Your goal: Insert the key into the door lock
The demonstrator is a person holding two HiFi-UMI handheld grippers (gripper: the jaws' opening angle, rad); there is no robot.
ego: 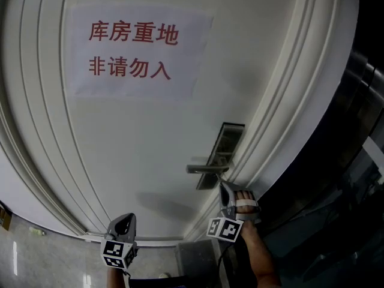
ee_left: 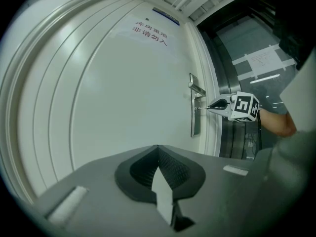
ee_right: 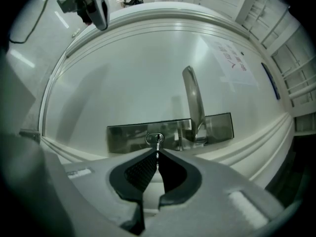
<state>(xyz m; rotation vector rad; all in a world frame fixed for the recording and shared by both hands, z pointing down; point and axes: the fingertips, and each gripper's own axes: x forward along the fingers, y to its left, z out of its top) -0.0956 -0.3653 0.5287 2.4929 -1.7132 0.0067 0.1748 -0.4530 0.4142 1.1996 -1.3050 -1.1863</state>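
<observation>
At the white panelled door (ego: 138, 137), the head view shows the right gripper (ego: 222, 188) pointing just under the silver lever handle (ego: 204, 168). It is beside the brushed-metal lock plate (ego: 228, 140), which sits close to the door's moulded edge. The left gripper (ego: 125, 219) hangs low and well apart, with bare door panel between the two.

Along the left gripper view, its own dark-padded jaws meet tip to tip with nothing between them. Wide plain door lies ahead of them. Far off at the door's edge, the right gripper (ee_left: 213, 104) reaches the lock plate (ee_left: 196, 122).

Along the right gripper view, the jaws are pinched on a small metal key (ee_right: 157, 144). Its tip meets the round keyhole (ee_right: 154, 138) in the plate; how deep it sits cannot be told. The handle (ee_right: 193, 102) stands just beside the keyhole, and the frame mouldings (ee_right: 247, 149) crowd the plate's far side.
</observation>
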